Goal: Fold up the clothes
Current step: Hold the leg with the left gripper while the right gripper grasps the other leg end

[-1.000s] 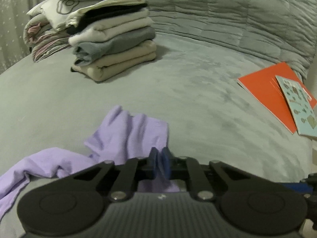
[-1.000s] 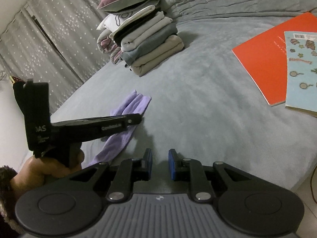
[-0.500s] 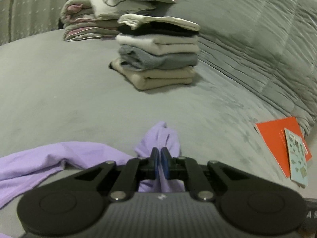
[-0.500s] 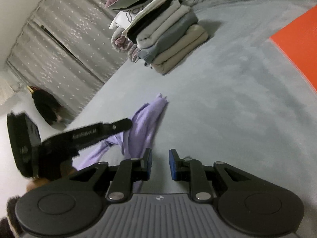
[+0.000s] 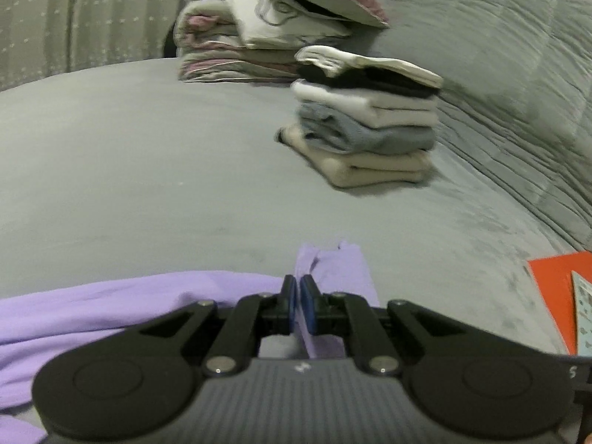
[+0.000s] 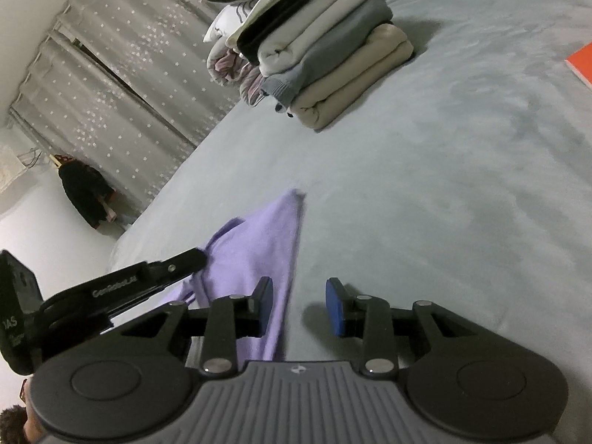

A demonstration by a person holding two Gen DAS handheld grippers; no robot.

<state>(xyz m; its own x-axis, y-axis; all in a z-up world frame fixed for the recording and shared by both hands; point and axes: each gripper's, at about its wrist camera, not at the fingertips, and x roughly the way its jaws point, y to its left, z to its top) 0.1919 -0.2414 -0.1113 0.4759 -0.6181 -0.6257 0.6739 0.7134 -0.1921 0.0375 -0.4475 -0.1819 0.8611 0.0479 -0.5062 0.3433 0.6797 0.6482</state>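
My left tongs (image 5: 298, 301) pinch the lilac garment (image 5: 111, 307) to spread it on the bed (image 5: 148, 185). My right tongs (image 6: 299, 305) are opening, empty, garment edge just left of them, for a second hold.

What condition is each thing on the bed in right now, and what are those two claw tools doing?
Purple garment: unfolded, pinched by one tool.
Clothes stack: folded, piled neatly.
Bedding pile: folded, pillow on top.
Orange book: closed, flat.
Left gripper: shut on the garment.
Right gripper: jaws opening, nothing gripped.
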